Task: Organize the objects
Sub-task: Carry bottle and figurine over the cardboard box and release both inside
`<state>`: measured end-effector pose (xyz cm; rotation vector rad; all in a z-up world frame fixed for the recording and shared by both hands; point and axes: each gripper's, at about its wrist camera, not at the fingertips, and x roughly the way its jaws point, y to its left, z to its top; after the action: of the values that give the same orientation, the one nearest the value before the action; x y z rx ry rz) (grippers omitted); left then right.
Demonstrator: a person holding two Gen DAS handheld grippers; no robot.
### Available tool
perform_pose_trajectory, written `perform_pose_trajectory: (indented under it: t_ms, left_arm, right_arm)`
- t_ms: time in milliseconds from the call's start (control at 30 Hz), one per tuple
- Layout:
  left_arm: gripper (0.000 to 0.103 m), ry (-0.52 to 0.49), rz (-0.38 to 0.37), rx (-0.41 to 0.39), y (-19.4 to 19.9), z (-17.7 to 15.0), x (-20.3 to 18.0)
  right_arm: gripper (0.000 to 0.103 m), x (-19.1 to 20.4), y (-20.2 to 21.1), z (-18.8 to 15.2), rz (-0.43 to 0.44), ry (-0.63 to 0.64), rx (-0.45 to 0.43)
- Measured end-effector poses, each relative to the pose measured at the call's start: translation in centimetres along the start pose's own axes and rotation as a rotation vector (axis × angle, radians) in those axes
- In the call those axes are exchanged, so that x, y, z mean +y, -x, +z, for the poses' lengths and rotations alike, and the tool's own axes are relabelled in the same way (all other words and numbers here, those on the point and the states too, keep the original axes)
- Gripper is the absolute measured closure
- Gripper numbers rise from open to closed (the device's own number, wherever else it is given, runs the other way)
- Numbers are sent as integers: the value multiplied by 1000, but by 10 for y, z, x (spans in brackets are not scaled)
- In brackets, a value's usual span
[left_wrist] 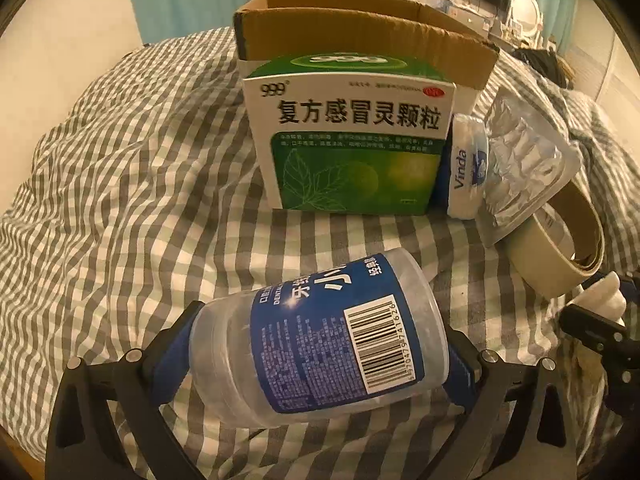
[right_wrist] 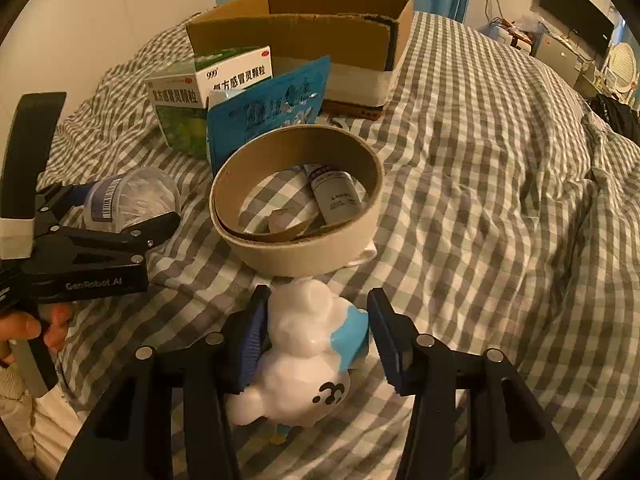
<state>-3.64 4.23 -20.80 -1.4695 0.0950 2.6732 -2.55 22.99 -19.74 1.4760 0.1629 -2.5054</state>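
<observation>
A clear jar with a blue label lies on its side on the checked bedsheet, and my left gripper is shut on it, one pad on the lid end and one on the base. The right wrist view shows that gripper and the jar at the left. A white cloud-shaped toy with a blue patch sits between the fingers of my right gripper; both pads touch its sides. An open cardboard box stands behind.
In front of the box stand a green-and-white medicine box, a tissue pack and a blister pack. A wide tape ring lies just beyond the toy with a small bottle inside. A blue packet leans behind it.
</observation>
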Motion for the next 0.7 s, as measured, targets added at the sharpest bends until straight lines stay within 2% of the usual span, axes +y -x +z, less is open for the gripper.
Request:
perform_pose_trajectory:
  t_ms: [67,467,600,700]
  left_arm:
    - [6,34,-13,-13,6,0,5]
    - [7,121,-40,-71,52,1,8]
    - [7,153,-16,-109,67,20,15]
    - [7,167,-8,-167,87,43,19]
  right_arm:
    - [54,-2,8,0,7,-5,-17]
    - [54,-8,51,7,17,-4,-128]
    - [54,-10,65,19,36,2,-175]
    - [54,-14,77,36,52,11,-221]
